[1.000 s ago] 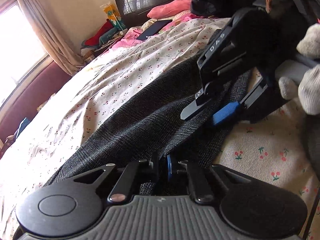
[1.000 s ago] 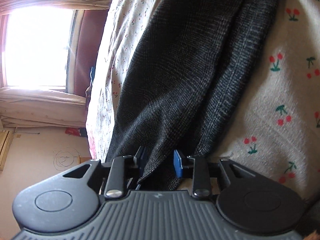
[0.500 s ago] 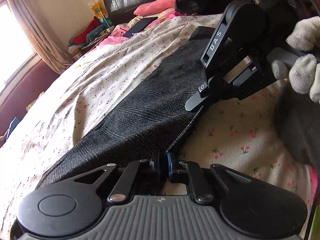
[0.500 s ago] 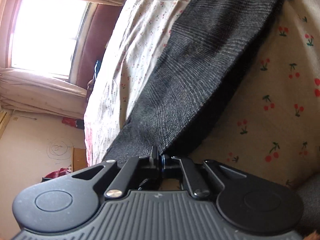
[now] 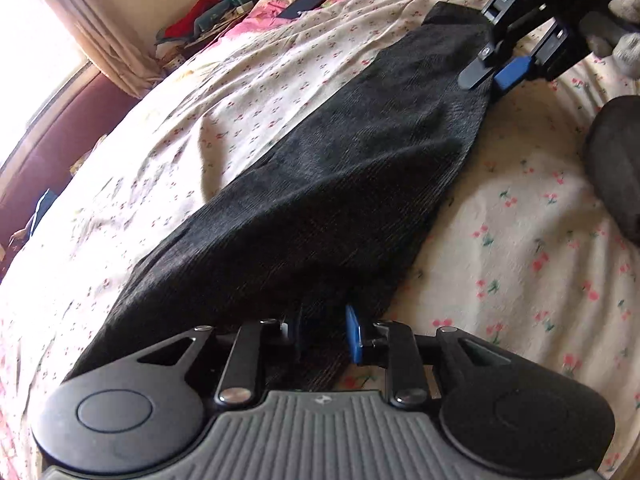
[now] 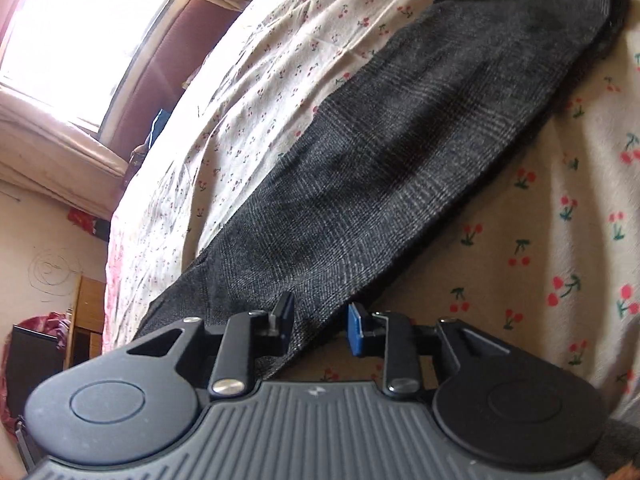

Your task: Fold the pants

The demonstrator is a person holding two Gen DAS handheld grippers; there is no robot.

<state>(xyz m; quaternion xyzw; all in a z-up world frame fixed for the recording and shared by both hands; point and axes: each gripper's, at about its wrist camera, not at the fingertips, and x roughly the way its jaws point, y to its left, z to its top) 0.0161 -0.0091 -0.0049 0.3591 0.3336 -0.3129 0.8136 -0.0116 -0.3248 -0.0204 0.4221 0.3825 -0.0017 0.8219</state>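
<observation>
Left wrist view: the pants (image 5: 340,184), dark grey, lie long and flat on the bed (image 5: 520,248) w/ cherry-print sheet. The left tongs (image 5: 326,336) stand wide over the near end of the cloth, gripping nothing. At the far end the right tongs (image 5: 494,74) are parted too, just at the edge of the fabric; a gloved hand (image 5: 620,20) holds them.

Right wrist view: the right tongs (image 6: 320,328) are wide, pants (image 6: 400,160) edge between the fingers but not pinched. Fabric runs diagonal across the bed (image 6: 560,240) toward the window (image 6: 80,20).
</observation>
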